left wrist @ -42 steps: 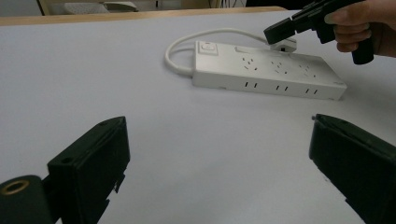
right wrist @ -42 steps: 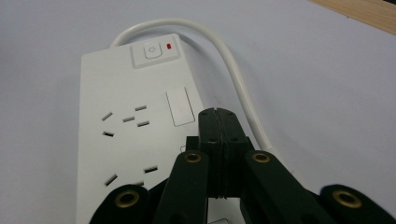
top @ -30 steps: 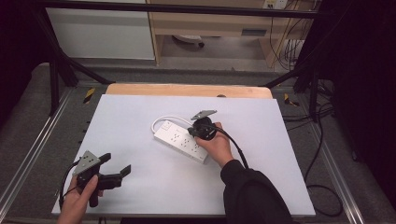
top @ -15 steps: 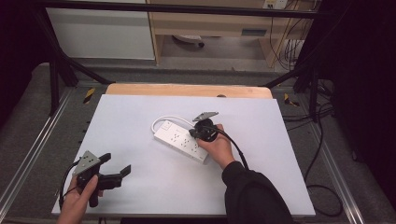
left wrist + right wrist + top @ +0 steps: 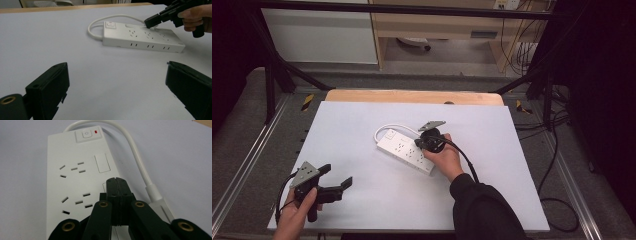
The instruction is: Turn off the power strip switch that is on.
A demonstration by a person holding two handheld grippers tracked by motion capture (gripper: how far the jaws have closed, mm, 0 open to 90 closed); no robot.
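white table (image 5: 362,125) mostly bare; right gripper (image 5: 422,144) fingers clenched over power strip (image 5: 404,149), left gripper (image 5: 337,182) fingers released.

Almost nothing has changed since the earlier pictures. In the high view the right gripper (image 5: 424,143) looks a touch lower over the power strip (image 5: 407,150) than a second ago, its grey top plate more level; the shift is too small to be sure of.

One white power strip (image 5: 407,150), one cable (image 5: 388,129), two tools.
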